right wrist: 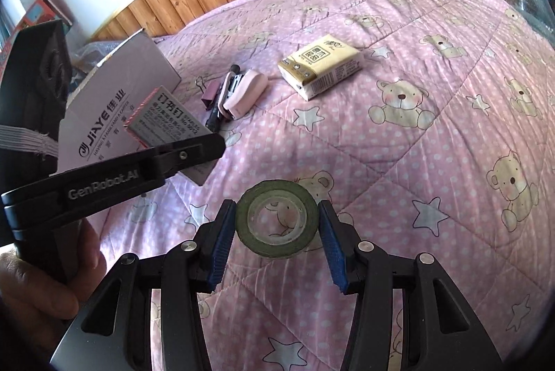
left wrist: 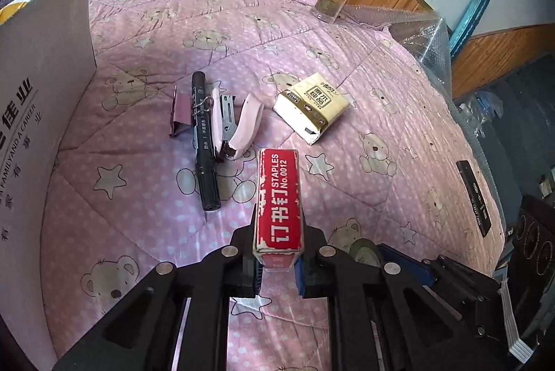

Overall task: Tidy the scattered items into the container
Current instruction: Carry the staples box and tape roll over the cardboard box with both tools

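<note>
While my left gripper (left wrist: 277,261) clamps one staple box (left wrist: 279,201) beside the cardboard box (left wrist: 41,114), contents unseen, my right gripper (right wrist: 277,241) gapes around one tape roll (right wrist: 276,222).

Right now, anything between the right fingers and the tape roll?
Nothing visible. The tape roll lies flat on the quilt between the open right gripper's fingers, gaps on both sides.

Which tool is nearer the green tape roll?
Right. The right tool is open with its fingers either side of the green tape roll; the left tool, off to the left, grips the red staples box.
</note>
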The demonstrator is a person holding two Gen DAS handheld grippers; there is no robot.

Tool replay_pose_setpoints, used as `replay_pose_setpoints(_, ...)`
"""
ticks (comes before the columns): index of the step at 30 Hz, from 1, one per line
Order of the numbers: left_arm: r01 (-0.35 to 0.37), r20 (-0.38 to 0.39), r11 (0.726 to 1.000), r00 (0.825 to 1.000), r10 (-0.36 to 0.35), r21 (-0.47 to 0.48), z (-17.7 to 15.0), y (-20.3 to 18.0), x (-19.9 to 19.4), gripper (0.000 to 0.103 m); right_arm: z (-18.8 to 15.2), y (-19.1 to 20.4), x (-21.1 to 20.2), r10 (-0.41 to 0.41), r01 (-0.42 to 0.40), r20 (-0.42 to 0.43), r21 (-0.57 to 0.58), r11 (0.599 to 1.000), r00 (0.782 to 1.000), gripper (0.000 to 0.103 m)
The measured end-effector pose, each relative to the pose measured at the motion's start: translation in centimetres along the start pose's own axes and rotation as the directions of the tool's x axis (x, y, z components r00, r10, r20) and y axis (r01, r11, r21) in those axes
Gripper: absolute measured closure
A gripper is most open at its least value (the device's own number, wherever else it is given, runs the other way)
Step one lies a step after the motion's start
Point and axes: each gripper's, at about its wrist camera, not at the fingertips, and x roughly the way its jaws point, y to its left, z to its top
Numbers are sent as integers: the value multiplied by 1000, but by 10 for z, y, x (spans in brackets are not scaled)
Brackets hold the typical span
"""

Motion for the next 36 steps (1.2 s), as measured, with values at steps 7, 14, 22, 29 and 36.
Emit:
replay_pose_setpoints(7, -75, 3, 997, 997, 75, 11, -4, -3, -23, 89, -5, 12, -11, 7, -7, 7, -25, 1000, 1000, 53)
replay_pose_setpoints(14, -103, -14, 995, 995, 103, 6, -21, -4, -45, 89, -11, 30, -24, 9, -8, 17, -58, 998, 1000, 53)
replay_pose_setpoints(22, -88, 21, 996, 996, 87, 9, -35, -8, -79, 89, -17, 54, -43, 15, -11, 41, -103, 995, 999, 53)
replay_pose_setpoints(29, -72, 64, 997, 995, 72, -4, -46, -5, -114, 89, -24, 81, -60, 29, -20, 59, -154, 988, 998, 53)
replay_pose_setpoints(36, -58, 97, 998, 993, 60, -21, -60, 1, -146, 89, -34, 108, -78, 49, -33, 72, -206, 978, 996, 53)
